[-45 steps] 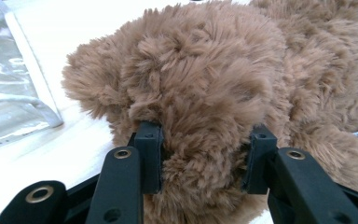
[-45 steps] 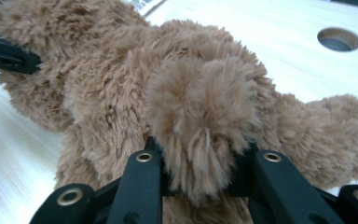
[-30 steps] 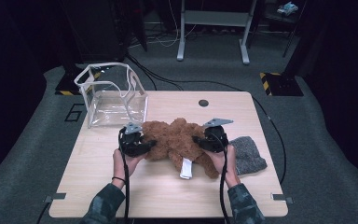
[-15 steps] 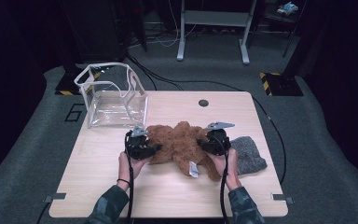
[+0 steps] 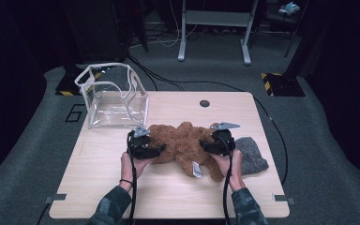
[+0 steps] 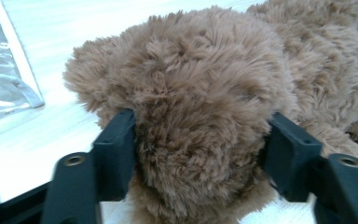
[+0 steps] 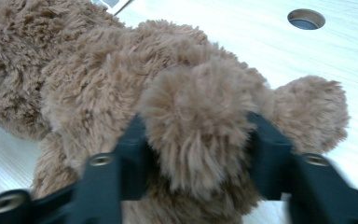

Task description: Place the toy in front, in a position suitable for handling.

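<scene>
A brown plush bear (image 5: 183,143) lies on the wooden table (image 5: 103,187), with a white tag at its near side. My left gripper (image 5: 157,149) holds its left end, where the furry round part (image 6: 200,93) bulges between the jaws (image 6: 198,154). My right gripper (image 5: 206,146) holds its right end, with a fluffy tuft (image 7: 196,107) filling its jaws (image 7: 196,149). Both pairs of jaws have just been opening, and the fur still presses against the pads on each side.
A clear plastic box (image 5: 115,96) with white edges stands at the table's back left; its wall shows in the left gripper view (image 6: 4,70). A grey cloth (image 5: 252,154) lies right of the bear. A round cable hole (image 5: 204,103) (image 7: 306,18) sits near the far edge.
The left gripper and the bear's near end with the tag have shifted slightly to the right. Both hands otherwise stay in place at the bear's ends.
</scene>
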Demonstrator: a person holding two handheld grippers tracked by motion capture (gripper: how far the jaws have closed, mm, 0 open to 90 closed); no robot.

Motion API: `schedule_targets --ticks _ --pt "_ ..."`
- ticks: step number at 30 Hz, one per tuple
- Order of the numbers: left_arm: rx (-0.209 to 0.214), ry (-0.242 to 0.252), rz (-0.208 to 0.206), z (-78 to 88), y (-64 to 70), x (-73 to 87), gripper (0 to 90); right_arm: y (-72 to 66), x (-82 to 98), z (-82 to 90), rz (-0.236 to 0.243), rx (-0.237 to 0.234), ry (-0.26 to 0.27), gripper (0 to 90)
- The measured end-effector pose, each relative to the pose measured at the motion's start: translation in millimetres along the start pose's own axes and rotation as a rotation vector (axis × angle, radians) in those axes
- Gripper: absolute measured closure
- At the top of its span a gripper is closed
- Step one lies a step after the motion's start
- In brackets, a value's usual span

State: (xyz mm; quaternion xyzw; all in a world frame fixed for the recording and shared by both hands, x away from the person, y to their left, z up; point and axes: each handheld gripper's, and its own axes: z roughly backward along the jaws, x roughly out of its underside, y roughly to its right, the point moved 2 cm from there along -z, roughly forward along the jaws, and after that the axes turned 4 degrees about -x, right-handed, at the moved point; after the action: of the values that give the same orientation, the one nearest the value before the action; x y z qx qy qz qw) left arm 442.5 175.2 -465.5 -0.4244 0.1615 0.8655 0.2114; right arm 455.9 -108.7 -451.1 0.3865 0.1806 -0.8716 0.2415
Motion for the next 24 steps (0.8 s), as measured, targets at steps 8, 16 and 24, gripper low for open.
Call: schedule_targets --ticks 8,16,24 --pt "-0.040 0.024 -0.018 8.7 -1.2 1.5 19.9 6.8 3.4 19.9 0.005 -0.003 0.004 15.0" --pt "-0.044 0.025 -0.016 17.1 -6.1 8.6 15.0 27.4 21.1 52.6 -0.012 0.020 0.019 8.7" --pt "-0.028 0.011 -0.032 12.5 -8.4 31.6 15.3 55.4 45.7 71.6 -0.049 0.097 0.000 8.4"
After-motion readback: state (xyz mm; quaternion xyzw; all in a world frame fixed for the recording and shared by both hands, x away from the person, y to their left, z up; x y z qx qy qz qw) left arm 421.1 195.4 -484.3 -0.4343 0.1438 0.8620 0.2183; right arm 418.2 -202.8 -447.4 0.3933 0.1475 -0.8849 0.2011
